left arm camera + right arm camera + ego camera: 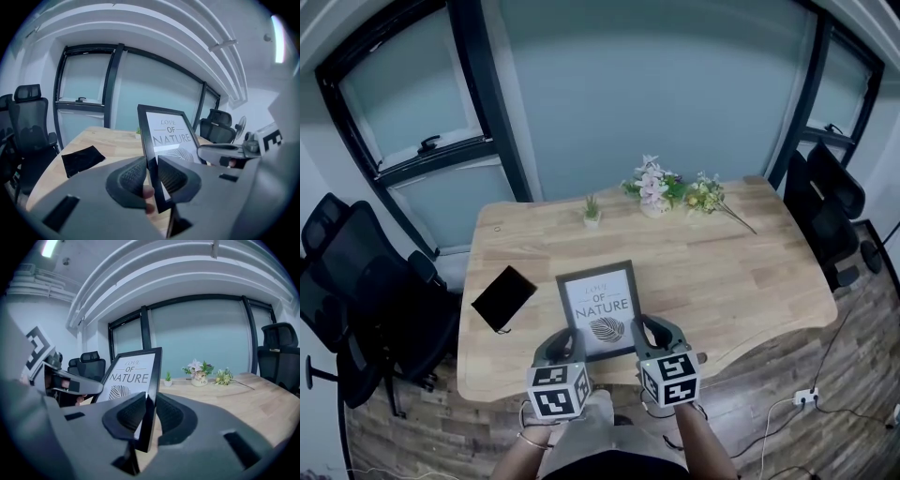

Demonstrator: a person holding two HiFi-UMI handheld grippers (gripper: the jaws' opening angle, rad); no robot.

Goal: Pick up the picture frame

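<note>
A black picture frame (602, 307) with a white print reading "LOVE OF NATURE" hangs tilted above the near edge of the wooden table (750, 272). My left gripper (566, 343) is shut on its near left corner. In the left gripper view the jaws (151, 176) pinch the frame's black left edge (146, 140). My right gripper (645, 332) is shut on the near right corner. In the right gripper view the pads (149, 414) clamp the frame's right edge (155, 376), and the print (131, 373) faces up and toward me.
A black cloth (503, 297) lies on the table left of the frame. A small potted plant (592, 212), a vase of flowers (654, 192) and a flower sprig (710, 198) stand along the far edge. Office chairs stand at the left (356, 291) and right (825, 206).
</note>
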